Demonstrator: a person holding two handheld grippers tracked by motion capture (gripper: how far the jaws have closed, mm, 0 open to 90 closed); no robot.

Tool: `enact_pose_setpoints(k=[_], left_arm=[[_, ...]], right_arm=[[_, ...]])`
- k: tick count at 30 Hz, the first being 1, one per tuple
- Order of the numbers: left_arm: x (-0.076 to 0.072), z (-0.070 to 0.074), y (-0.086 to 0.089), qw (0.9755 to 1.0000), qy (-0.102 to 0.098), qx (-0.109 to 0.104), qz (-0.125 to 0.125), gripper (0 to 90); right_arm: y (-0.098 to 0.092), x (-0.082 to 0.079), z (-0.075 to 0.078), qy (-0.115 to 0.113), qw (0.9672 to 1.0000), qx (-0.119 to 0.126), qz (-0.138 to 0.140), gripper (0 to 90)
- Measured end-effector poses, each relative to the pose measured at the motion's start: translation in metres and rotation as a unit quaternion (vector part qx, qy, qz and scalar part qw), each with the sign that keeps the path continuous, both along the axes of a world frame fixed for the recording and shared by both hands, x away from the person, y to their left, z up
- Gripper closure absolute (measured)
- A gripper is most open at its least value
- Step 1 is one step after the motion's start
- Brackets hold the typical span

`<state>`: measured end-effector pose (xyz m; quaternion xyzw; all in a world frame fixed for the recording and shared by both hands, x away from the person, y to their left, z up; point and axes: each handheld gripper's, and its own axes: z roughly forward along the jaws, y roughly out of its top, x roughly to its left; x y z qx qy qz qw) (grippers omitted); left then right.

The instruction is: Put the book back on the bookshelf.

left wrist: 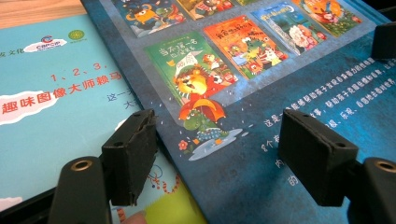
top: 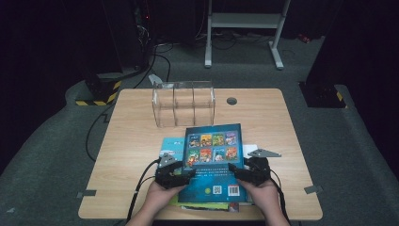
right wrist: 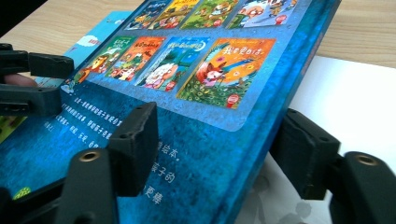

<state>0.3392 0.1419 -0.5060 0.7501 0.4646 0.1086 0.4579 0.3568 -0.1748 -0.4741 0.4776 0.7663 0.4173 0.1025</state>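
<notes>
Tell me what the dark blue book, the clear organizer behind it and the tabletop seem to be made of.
Dark blue book: printed paper or card cover, apparently glossy, since light glares off it in the gripper views; its thick edge suggests a hardcover.
Clear organizer: see-through, rigid dividers, likely acrylic or similar plastic.
Tabletop: pale wood grain, smooth matte; probably laminate rather than solid wood, though that is uncertain.

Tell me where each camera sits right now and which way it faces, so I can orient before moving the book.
High view: above the person's side, looking forward and down on the table; both hands, left gripper and right gripper show.
Left gripper view: low on that gripper, looking across the dark blue book; its two jaws show.
Right gripper view: low on that gripper, jaws straddling the book's edge; the left gripper shows beyond.
Shared: all three show the dark blue book and the light blue book under it.
</notes>
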Motion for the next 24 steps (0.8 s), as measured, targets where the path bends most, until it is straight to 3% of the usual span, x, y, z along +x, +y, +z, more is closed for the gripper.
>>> enact_pose_setpoints(k=[8, 24], left_arm=[[0.000, -0.001, 0.000, 1.0000, -0.003, 0.000, 0.002, 28.3], [0.000, -0.001, 0.002, 1.0000, -0.001, -0.009, 0.003, 27.7]], right_arm=[[-0.004, -0.005, 0.001, -0.011, 0.9999, 0.006, -0.003, 43.3], [-0.004, -0.018, 0.004, -0.042, 0.9991, -0.001, 0.001, 47.6]])
